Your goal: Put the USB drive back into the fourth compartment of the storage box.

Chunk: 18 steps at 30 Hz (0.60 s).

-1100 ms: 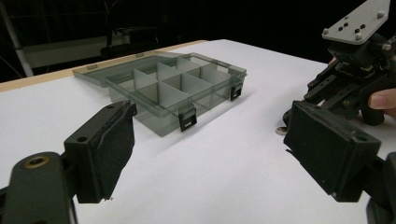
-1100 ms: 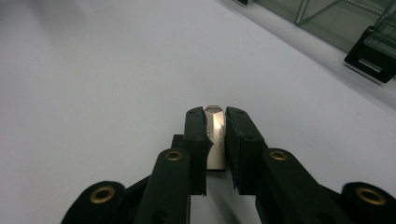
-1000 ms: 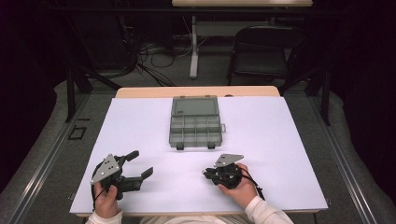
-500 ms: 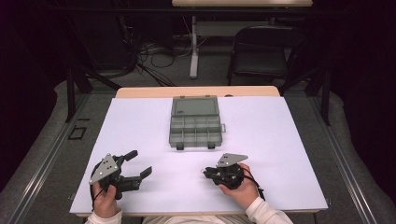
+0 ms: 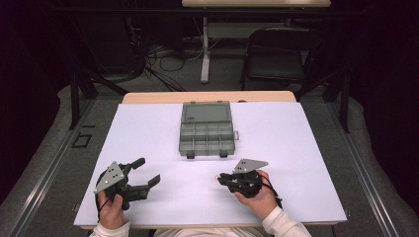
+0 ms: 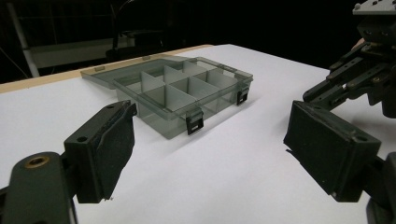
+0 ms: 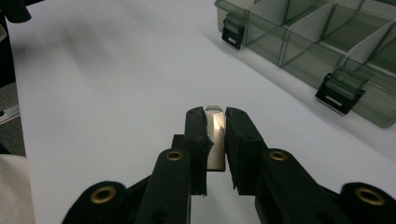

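- The right gripper (image 5: 223, 178) has its jaws clamped on a small, flat, silvery metal piece (image 7: 215, 135), which stands upright between the pads with its tip just above them.
- The translucent grey plastic compartment box (image 5: 206, 136), lid folded open at its far side, lies ahead of those jaws; in the right gripper view its latched front edge runs across the upper right, so it sits forward and to the right of the jaws.
- The box's long axis runs away from the person, with its black latches (image 6: 194, 123) on the near wall.
- The left gripper (image 5: 148, 173) rests on the white table sheet (image 5: 306, 148) with its jaws wide apart and nothing between them.
- In my judgement the right hand (image 5: 259, 197) is better placed: it is loaded and nearer the box.
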### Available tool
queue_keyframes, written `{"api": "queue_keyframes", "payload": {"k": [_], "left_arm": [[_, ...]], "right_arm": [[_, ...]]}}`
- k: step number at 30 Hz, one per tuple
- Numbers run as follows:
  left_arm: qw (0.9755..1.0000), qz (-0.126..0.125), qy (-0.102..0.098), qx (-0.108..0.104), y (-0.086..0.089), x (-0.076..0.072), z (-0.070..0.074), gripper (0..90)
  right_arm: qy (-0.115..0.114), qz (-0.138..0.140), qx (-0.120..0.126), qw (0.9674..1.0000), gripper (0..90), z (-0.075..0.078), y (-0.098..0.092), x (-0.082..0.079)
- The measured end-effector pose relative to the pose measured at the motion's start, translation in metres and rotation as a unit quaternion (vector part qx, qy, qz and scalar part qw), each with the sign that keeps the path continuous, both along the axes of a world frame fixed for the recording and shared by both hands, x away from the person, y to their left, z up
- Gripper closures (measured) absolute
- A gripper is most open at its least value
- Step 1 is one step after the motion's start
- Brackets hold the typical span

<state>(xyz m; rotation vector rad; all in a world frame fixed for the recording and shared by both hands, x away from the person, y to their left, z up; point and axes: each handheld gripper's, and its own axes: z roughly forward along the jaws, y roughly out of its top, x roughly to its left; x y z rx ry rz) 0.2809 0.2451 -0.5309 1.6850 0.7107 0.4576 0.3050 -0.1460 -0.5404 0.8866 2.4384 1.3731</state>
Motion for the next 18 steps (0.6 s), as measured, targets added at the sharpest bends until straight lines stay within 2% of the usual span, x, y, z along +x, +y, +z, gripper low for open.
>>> {"api": "queue_keyframes", "payload": {"k": [8,18], "left_arm": [[1.0000,0.002,-0.003,-0.003,-0.001,-0.001,0.000,15.7],[1.0000,0.003,-0.006,0.001,-0.001,-0.003,0.001,15.7]], "right_arm": [[-0.005,-0.012,0.016,0.9998,79.6,0.010,-0.009,0.004],[-0.003,-0.014,0.008,0.9999,79.5,0.017,-0.014,0.006]]}}
